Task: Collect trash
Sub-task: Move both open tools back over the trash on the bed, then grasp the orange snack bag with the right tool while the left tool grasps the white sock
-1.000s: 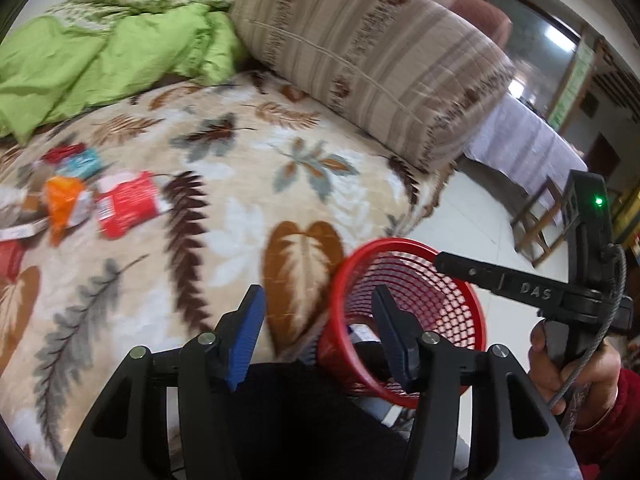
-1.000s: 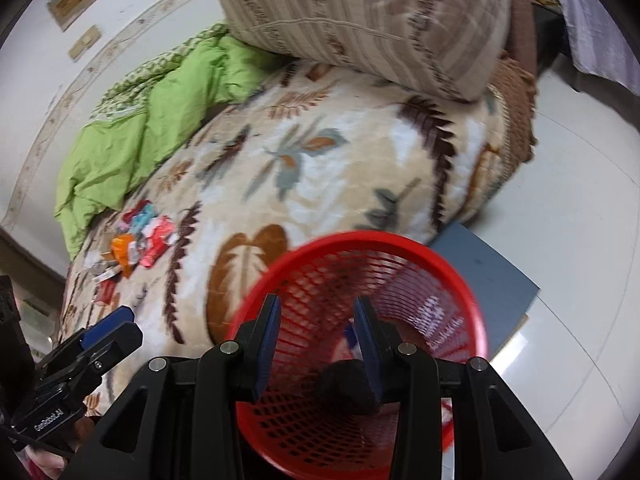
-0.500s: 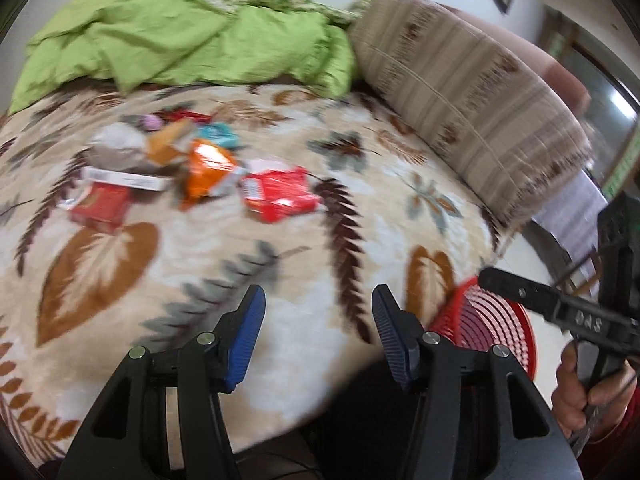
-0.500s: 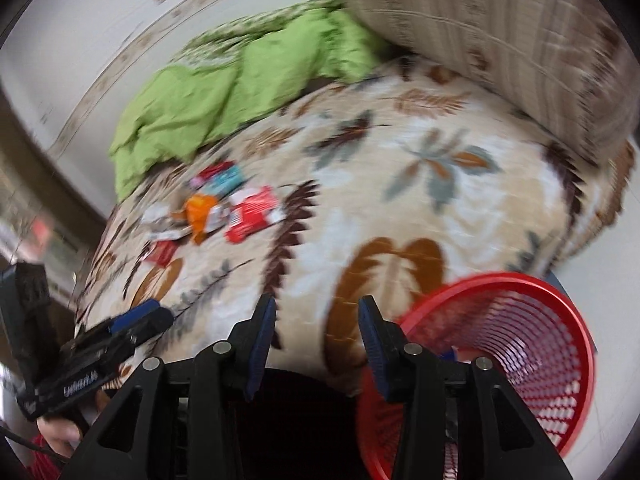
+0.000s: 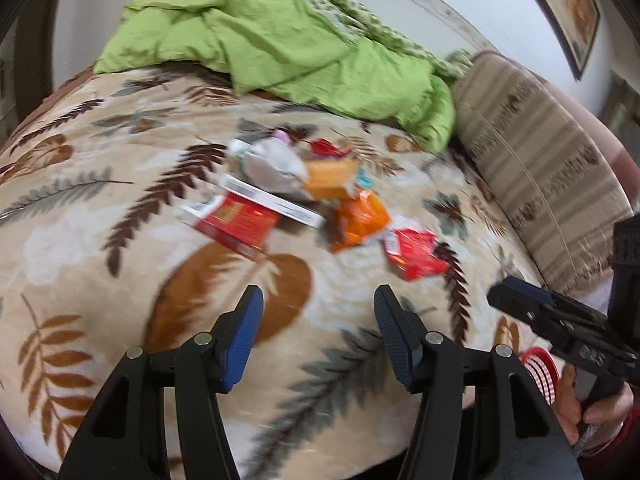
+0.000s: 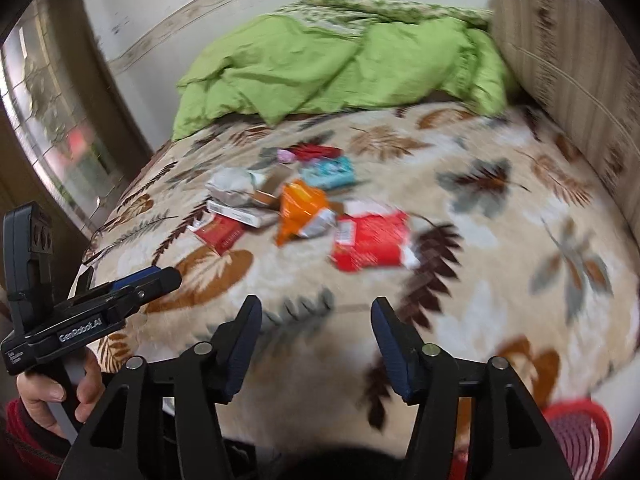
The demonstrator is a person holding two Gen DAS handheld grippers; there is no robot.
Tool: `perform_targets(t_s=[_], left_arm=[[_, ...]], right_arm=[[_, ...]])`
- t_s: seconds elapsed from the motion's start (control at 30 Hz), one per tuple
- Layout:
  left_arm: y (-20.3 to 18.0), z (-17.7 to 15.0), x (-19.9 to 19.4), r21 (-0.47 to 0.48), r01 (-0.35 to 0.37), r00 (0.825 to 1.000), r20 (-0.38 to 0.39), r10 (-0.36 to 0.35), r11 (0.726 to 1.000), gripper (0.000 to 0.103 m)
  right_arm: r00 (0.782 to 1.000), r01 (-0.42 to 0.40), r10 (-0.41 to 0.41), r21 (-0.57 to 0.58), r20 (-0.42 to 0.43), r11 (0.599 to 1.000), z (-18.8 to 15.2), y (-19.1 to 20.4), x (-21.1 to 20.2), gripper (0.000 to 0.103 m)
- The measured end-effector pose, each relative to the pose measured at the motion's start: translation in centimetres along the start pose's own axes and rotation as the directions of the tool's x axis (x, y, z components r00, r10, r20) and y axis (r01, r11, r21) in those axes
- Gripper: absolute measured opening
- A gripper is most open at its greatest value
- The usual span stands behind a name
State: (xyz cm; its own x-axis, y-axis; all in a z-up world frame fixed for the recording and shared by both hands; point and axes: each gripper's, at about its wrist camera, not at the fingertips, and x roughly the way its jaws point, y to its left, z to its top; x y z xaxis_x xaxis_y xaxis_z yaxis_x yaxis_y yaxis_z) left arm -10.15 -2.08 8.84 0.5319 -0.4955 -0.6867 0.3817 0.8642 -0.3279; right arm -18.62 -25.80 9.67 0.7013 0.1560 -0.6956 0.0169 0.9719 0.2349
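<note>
Both the left gripper (image 5: 318, 330) and right gripper (image 6: 316, 334), its jaws just opened wider, hang spread and empty over the leaf-patterned blanket's (image 5: 100, 208) near edge. Loose crinkly wrappers (image 6: 296, 204) clustered mid-bed may slide or bunch; the red mesh basket (image 6: 576, 436) sits below the edge.

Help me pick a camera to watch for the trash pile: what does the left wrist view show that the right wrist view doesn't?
Only the left wrist view shows the framed picture on the wall and the right tool. Only the right wrist view shows the window, the left tool and the teal wrapper in full. Both show the red packet, orange wrapper, green quilt and red basket.
</note>
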Motion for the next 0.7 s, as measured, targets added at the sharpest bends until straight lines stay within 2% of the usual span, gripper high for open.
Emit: perform_targets(t_s=[0.2, 0.43, 0.53, 0.6, 0.7], left_arm=[[2.7, 1.2, -0.2, -0.028, -0.037, 0.999, 0.016, 0.037, 0.999, 0.060], [3.8, 3.0, 0.3, -0.003, -0.059, 0.998, 0.033, 0.059, 0.998, 0.062], [3.7, 4.7, 1.2, 0.031, -0.063, 0.997, 0.046, 0.061, 0.998, 0.071], [3.5, 5.7, 1.9, 0.047, -0.066, 0.997, 0.053, 0.064, 0.997, 0.071], [3.2, 7.2, 3.6, 0.060, -0.069, 0.996, 0.055, 0.065, 0.996, 0.072]], right_arm=[[1.000, 0.012, -0.013, -0.059, -0.011, 0.998, 3.7, 1.7, 6.0, 0.065], [0.997, 0.055, -0.057, -0.053, -0.048, 0.997, 7.0, 1.4, 12.8, 0.065], [0.993, 0.083, -0.089, -0.083, -0.073, 0.993, 7.5, 1.6, 15.2, 0.065], [0.993, 0.074, -0.082, -0.081, -0.087, 0.994, 7.4, 1.5, 16.0, 0.065], [0.992, 0.086, -0.093, -0.080, -0.087, 0.993, 6.9, 1.5, 16.4, 0.059]])
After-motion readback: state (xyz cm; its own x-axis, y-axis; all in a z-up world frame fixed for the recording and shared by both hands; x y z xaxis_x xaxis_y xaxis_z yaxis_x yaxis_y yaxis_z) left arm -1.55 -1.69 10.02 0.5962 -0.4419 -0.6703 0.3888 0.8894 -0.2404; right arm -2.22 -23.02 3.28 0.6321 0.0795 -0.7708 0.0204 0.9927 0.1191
